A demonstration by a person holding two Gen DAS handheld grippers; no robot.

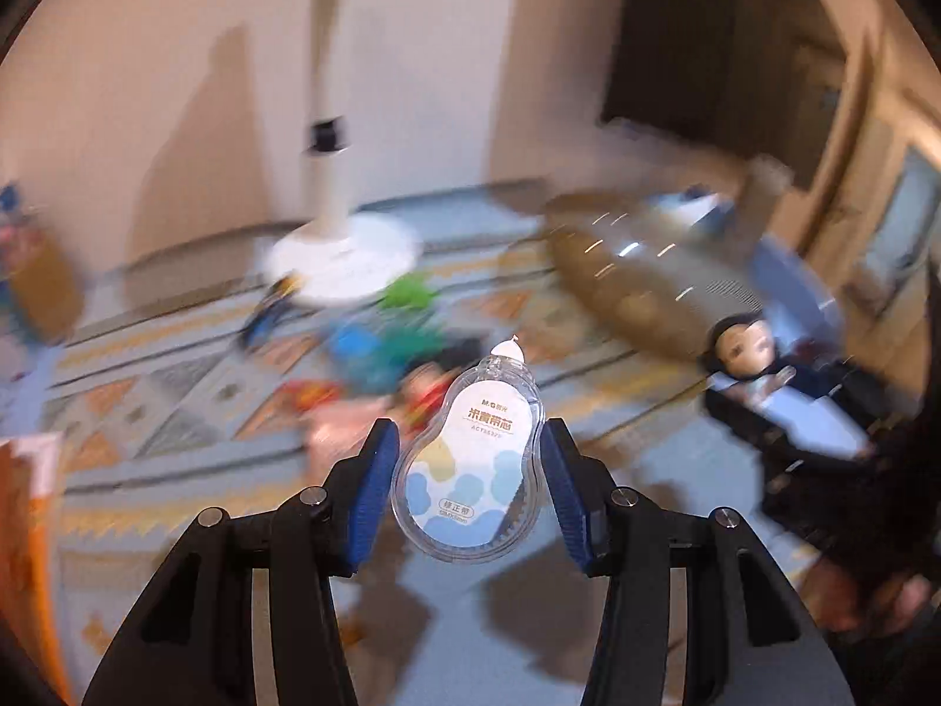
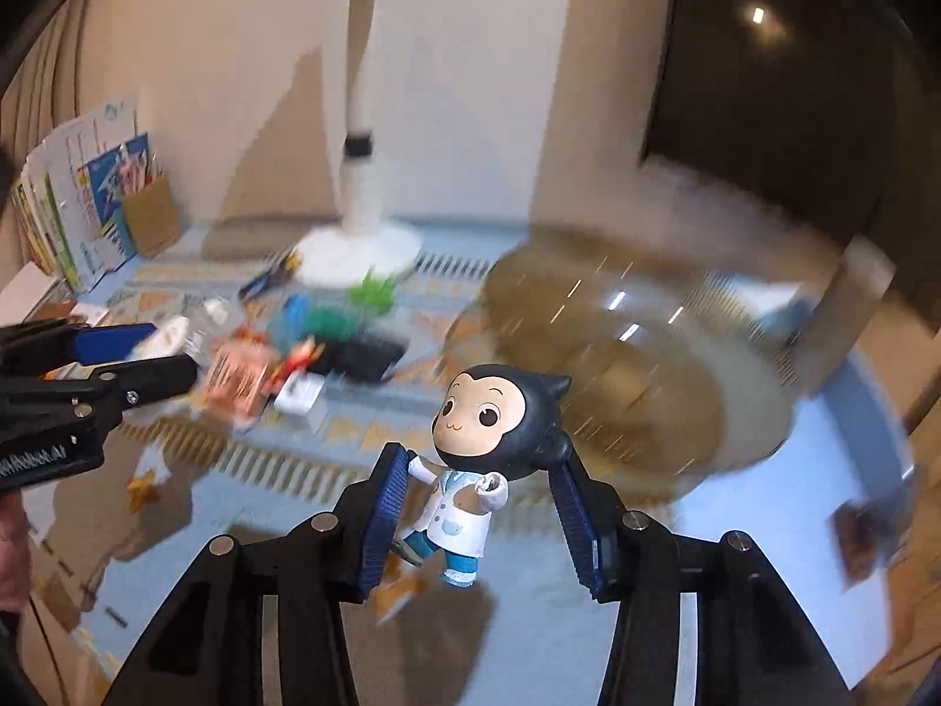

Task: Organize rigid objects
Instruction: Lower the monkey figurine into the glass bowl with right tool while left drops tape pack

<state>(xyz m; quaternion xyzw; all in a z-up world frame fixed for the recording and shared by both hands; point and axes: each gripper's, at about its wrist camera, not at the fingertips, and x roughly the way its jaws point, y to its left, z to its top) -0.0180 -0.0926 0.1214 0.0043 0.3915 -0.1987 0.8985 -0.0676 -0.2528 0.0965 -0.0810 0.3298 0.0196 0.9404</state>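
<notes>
The left gripper [image 1: 467,488] is seen at a moderate spread, its blue ribbed pads [image 1: 371,500] pressed against the two sides of a clear correction tape refill [image 1: 470,459]. The refill is carried off the surface, white tip pointing away from the camera, with its printed label facing up. In the right wrist view the same left gripper [image 2: 159,353] is seen at the left edge, reaching in above the cluttered part of the table; what sits between its fingers there is too blurred to be read.

The right gripper [image 2: 479,512] is likewise held at a middling width, clamped on a toy figure [image 2: 470,470] with a dark hood, a white coat and blue trousers. The left pad [image 2: 385,520] is touching the figure's outstretched arm and side; the right pad is met by the back of the hood. The figure is tilted and appears to be lifted clear of the patterned tablecloth [image 2: 529,618]. In the left wrist view the same figure [image 1: 750,353] is glimpsed at the right.

Behind both grippers, a heap of small coloured objects [image 2: 306,347] lies near the white round lamp base [image 2: 359,253]. A transparent container [image 2: 635,365] is smeared by motion blur, so its contents cannot be judged.
</notes>
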